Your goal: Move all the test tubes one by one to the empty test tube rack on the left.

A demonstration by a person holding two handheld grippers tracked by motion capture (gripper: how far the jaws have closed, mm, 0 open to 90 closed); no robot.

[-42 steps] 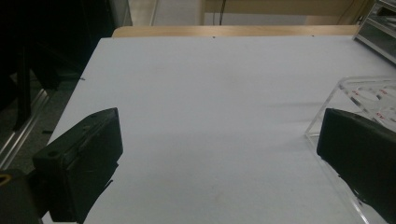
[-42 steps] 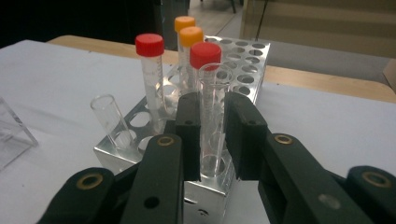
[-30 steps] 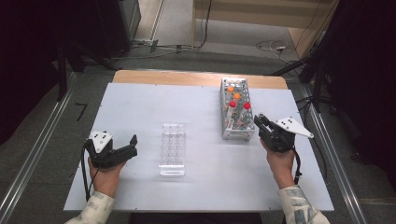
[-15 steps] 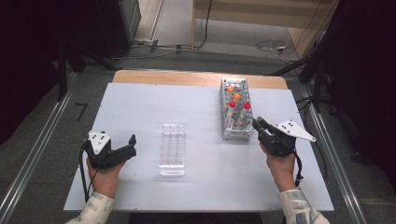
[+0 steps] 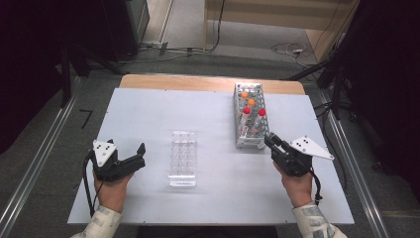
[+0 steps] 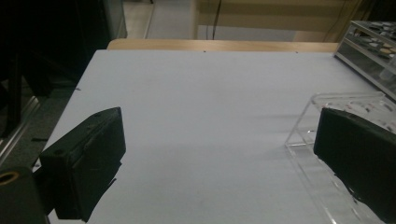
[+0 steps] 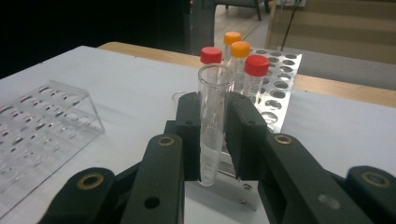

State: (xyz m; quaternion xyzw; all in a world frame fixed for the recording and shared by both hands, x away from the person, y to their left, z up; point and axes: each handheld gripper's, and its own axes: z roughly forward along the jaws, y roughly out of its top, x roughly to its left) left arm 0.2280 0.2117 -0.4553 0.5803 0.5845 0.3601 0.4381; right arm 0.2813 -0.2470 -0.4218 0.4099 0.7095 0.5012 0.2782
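With the right claw (image 7: pixel 212 140) clamped on an uncapped tube (image 7: pixel 214 116) beside the metal rack (image 5: pixel 250 119) and the left claw (image 5: pixel 130 159) wide open and empty, we judge transfer to the clear rack (image 5: pixel 182 158) next, needing upright carriage.

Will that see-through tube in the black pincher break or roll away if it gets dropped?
Probably. The tube looks thin and clear, so it may crack. It is round and smooth, so it would likely roll on the flat table. With no cap, it seems empty and light. The right gripper pinches it upright.
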